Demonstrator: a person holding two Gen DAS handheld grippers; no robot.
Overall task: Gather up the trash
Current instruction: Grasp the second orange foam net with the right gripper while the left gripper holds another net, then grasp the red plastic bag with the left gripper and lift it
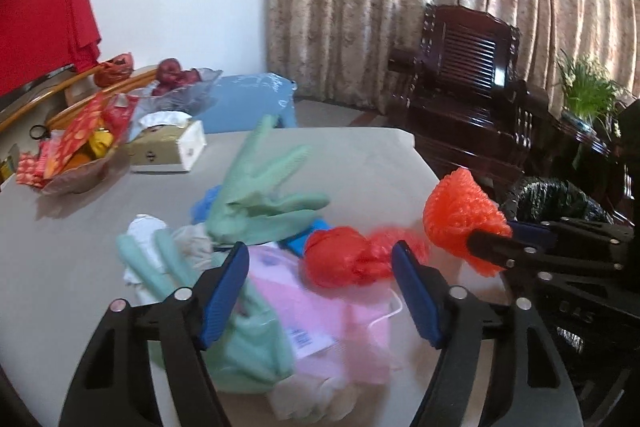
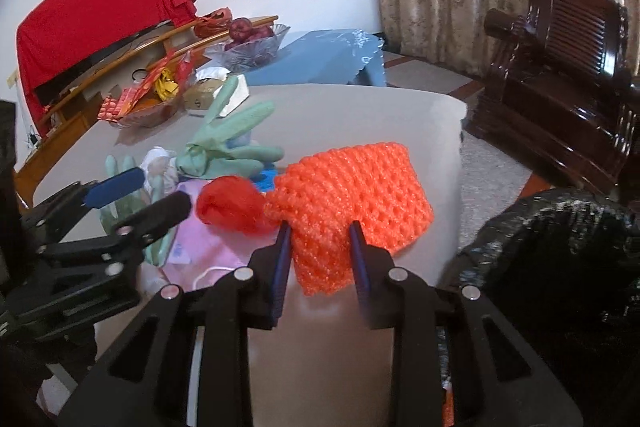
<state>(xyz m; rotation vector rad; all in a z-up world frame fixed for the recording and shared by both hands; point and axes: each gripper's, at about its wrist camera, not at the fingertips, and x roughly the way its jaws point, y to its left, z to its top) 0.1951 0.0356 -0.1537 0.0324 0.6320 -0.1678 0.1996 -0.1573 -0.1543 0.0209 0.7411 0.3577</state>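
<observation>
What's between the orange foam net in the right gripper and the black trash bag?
Nothing visible. The right gripper holds the orange foam net clear above the table, and the black trash bag sits just beyond the table's edge.

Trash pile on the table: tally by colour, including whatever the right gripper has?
Orange: 1, foam net, clamped in the right gripper
Red: 1, plastic bag
Green: 2, rubber gloves
Pink: 1, packet
Blue: 1, scrap, mostly hidden
White: 1, crumpled wad
Total: 7
</observation>
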